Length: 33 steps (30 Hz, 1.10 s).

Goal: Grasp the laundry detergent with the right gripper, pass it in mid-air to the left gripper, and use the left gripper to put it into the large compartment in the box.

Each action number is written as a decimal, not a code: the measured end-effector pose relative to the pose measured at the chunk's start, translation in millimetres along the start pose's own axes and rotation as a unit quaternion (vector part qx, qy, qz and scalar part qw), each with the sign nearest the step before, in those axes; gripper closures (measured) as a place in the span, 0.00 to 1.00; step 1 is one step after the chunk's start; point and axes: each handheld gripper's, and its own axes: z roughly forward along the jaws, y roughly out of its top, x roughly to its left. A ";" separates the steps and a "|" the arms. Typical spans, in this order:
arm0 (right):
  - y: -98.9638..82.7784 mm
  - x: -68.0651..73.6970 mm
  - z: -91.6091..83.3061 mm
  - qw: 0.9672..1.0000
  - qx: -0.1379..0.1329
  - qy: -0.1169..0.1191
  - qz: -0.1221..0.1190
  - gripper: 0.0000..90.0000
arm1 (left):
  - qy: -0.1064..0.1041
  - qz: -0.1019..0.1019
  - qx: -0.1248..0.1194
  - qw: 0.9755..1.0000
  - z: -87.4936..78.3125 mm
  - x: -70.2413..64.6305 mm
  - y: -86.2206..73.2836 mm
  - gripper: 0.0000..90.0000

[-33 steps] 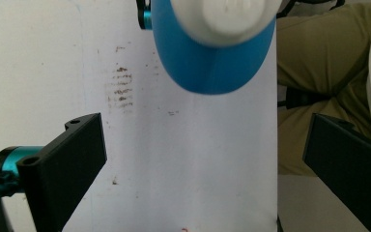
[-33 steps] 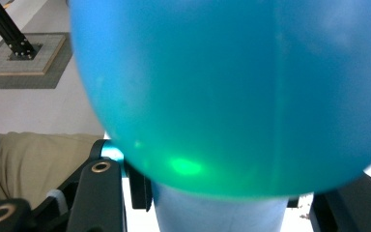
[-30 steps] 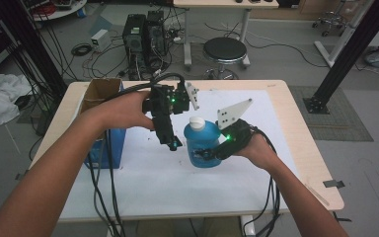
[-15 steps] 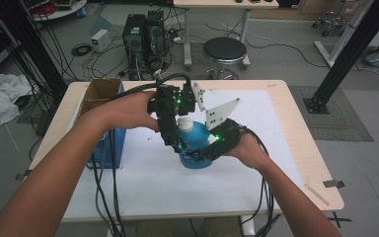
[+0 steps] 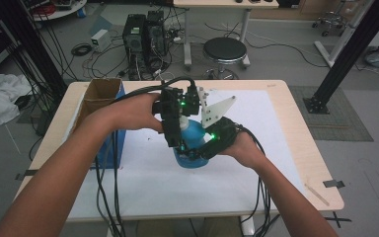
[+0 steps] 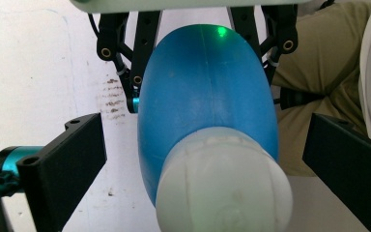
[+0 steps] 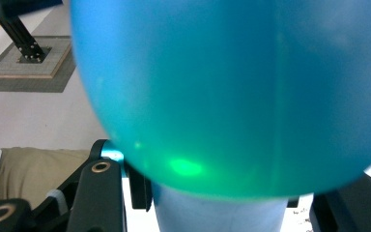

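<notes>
round blue plastic bottle with a white cap [image 5: 193,143] – mid-surface, pinched at its body by the right hand-held gripper [image 5: 197,150]. left hand-held gripper [image 6: 198,159] – jaws spread either side of the cap, not touching. open brown cardboard box [image 5: 98,96] – well apart, at the surface's [image 5: 276,173] left edge.

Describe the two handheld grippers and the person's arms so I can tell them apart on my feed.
Both are black, blocky two-jaw tools, each with a green indicator light and bundled black cables trailing off the near table edge. The left gripper has flat black jaws and a teal fitting beside one. The right gripper carries a pale grey three-cornered plate on top. The forearms are bare: no sleeves or gloves.
</notes>
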 end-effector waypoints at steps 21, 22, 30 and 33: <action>0.2 2.3 -1.8 1.000 0.004 -0.001 0.001 0.50 | 0.001 0.019 0.005 1.000 4.2 -0.9 1.7 0.16; 0.4 2.8 -1.6 1.000 0.004 -0.002 0.003 0.50 | 0.001 0.020 0.005 1.000 4.4 -1.3 1.6 0.18; 1.2 3.3 -0.2 1.000 0.004 -0.001 0.003 0.50 | 0.004 0.026 0.006 1.000 4.6 -3.8 3.3 0.24; 1.3 3.6 -0.3 1.000 0.005 -0.001 0.003 0.50 | 0.003 0.028 0.008 1.000 5.4 -4.0 3.6 0.26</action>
